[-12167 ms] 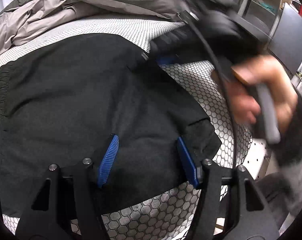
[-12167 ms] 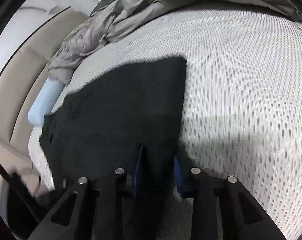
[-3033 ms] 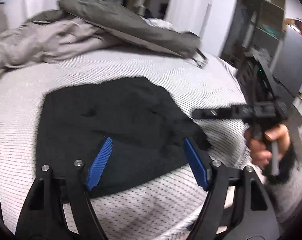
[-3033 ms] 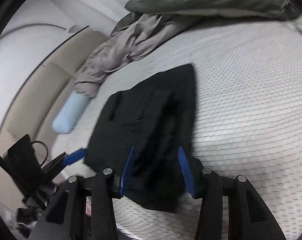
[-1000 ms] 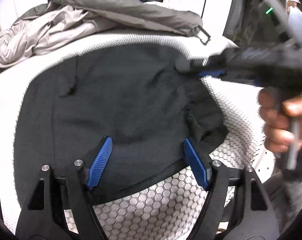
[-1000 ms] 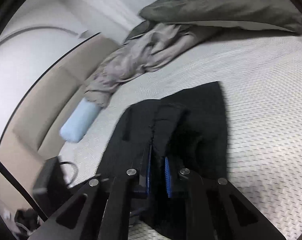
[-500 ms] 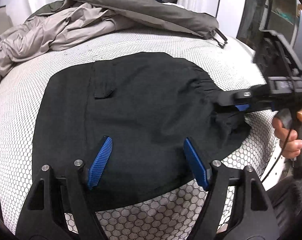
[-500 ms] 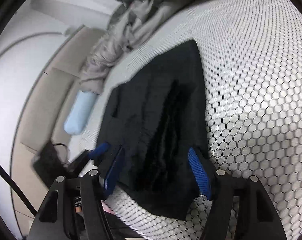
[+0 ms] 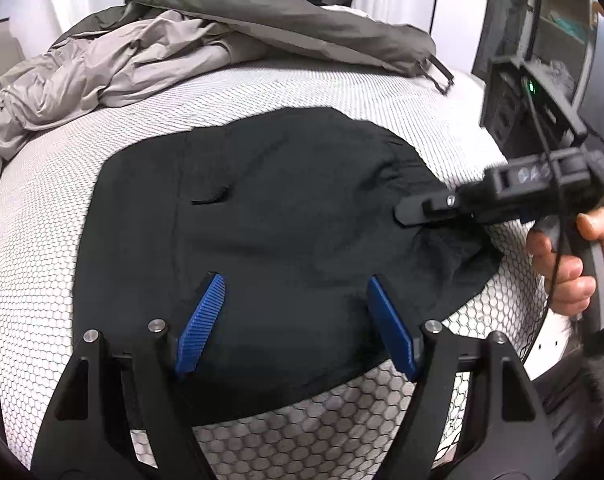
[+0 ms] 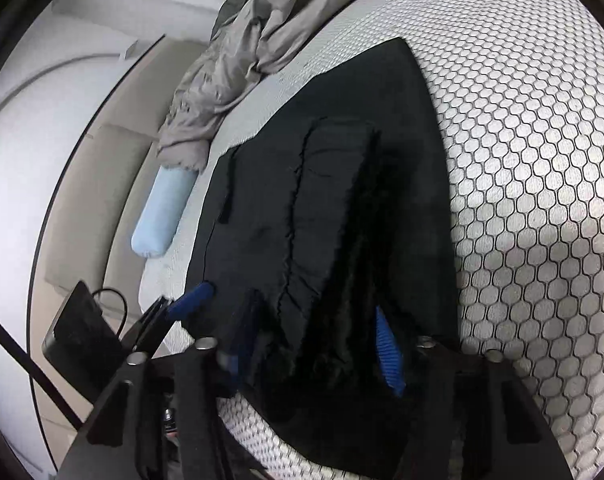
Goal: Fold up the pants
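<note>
Both claws sit over black pants (image 9: pixel 286 216) at mid-frame on a honeycomb-patterned bed (image 9: pixel 342 432): left claw (image 9: pixel 296 322) gapes empty, right claw (image 10: pixel 310 344) is closing around a bunched fold. Grey bedding (image 9: pixel 150 52) fills the upper left, shelving (image 9: pixel 558 20) the upper right.
</note>
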A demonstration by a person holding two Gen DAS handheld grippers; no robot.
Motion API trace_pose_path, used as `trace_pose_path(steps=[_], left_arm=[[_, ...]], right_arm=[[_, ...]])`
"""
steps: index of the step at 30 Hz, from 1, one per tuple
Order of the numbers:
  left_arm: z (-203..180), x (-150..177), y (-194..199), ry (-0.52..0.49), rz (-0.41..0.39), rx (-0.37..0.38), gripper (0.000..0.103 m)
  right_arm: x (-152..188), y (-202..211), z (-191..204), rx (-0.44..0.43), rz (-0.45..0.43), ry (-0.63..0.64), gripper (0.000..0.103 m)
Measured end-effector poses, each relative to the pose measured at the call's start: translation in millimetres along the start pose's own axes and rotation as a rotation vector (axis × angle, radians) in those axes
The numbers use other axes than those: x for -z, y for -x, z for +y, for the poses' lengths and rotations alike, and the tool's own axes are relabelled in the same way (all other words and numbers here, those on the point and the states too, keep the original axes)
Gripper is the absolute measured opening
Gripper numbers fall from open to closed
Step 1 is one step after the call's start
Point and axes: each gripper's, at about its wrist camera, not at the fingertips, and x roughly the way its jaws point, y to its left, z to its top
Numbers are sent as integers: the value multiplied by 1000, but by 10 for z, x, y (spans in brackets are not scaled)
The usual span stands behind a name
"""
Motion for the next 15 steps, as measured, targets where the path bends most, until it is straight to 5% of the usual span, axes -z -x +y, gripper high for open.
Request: trace_pose_path(steps=[3,9,11,14,15], left_arm=[[240,-78,171,72,-47,7,72],[881,-123,463,223,-115,-50,72],[1052,-76,452,246,-105,-81,72],[1242,19,269,257,-42,-132,72],[1291,65,210,264,-19,-144,72]], right_arm=[[6,103,36,11,-46,-8,20],[159,589,480,-19,-130,117,18],[218,616,399,25,-117,88,21],[275,400,171,259,-63,104,42],[254,321,118,245,-50,94,42]])
